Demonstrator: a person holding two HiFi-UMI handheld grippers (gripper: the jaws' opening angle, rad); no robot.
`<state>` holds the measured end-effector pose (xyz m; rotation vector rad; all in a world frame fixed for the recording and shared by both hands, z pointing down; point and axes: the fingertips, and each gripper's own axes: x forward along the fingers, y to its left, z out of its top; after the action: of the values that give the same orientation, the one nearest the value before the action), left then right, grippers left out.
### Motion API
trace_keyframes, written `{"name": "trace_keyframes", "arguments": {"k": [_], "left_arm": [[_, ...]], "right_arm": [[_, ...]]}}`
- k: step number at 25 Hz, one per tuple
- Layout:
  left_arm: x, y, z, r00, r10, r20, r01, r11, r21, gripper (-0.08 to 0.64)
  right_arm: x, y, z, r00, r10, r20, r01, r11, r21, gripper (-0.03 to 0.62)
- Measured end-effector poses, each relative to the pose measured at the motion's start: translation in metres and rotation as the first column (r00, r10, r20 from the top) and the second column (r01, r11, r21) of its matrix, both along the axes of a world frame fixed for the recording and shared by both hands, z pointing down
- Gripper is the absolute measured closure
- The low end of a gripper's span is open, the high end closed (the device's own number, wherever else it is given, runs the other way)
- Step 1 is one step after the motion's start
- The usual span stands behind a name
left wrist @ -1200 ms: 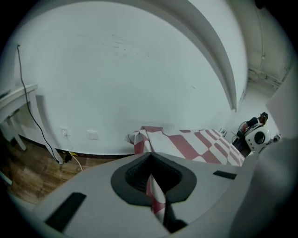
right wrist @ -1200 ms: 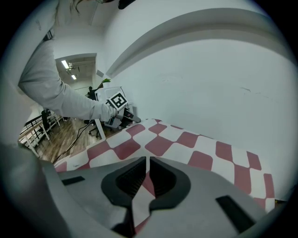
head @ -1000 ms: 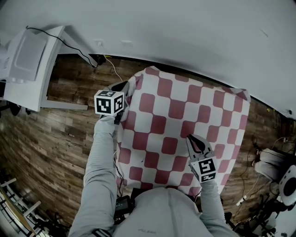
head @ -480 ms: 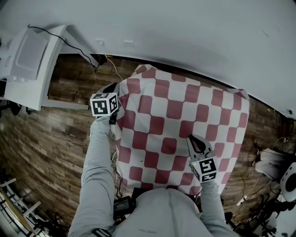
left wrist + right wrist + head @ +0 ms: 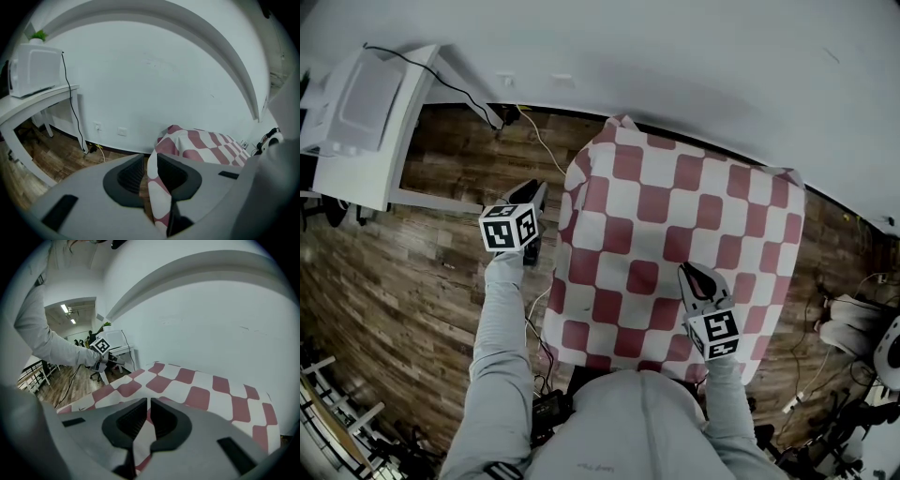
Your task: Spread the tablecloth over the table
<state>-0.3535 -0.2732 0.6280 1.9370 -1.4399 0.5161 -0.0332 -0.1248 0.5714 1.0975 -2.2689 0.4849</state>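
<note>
The red-and-white checked tablecloth (image 5: 675, 216) lies over the table and hangs down its left side. My left gripper (image 5: 532, 191) is over the floor just left of that hanging edge, its jaws opening. In the left gripper view the tablecloth (image 5: 206, 143) has its edge in the gap of the left gripper (image 5: 150, 161), lying against the right jaw with a gap at the left pad. My right gripper (image 5: 696, 277) is at the near right part, shut on a fold of cloth. In the right gripper view the tablecloth (image 5: 187, 380) runs back between the pads of the right gripper (image 5: 149, 404).
A white desk (image 5: 412, 141) with a white appliance (image 5: 366, 98) stands at the left, by the wall. A cable (image 5: 539, 141) runs across the wooden floor (image 5: 412, 281). Cables and gear (image 5: 862, 337) lie at the right. The white wall (image 5: 675, 56) is just behind the table.
My left gripper pulled the cloth's left edge outward, then moved further left and its jaws parted. The cloth's edge dropped back against the table's side. My right gripper stayed put.
</note>
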Motion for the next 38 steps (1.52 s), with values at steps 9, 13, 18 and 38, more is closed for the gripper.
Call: {"name": "trace_keyframes", "arguments": {"k": [9,13,18,38], "left_arm": [[0.044,0.038,-0.061,1.000,0.006,0.016,-0.008,0.994,0.108,0.469],[0.075,0.055,-0.099,1.000,0.019,0.015,-0.021,0.984,0.177,0.469],[0.122,0.079,-0.146,0.998,0.061,0.015,-0.063,0.963,0.262,0.469],[0.303,0.189,-0.259,0.946,0.322,0.036,-0.297,0.815,0.498,0.476]], "right_arm": [[0.030,0.017,-0.035,0.999,0.032,0.034,-0.035,0.996,0.086,0.566],[0.058,0.022,-0.061,0.997,0.065,0.042,-0.071,0.987,0.144,0.566],[0.096,0.030,-0.096,0.990,0.124,0.067,-0.136,0.967,0.217,0.566],[0.188,0.077,-0.192,0.947,0.268,0.176,-0.318,0.860,0.400,0.566]]}}
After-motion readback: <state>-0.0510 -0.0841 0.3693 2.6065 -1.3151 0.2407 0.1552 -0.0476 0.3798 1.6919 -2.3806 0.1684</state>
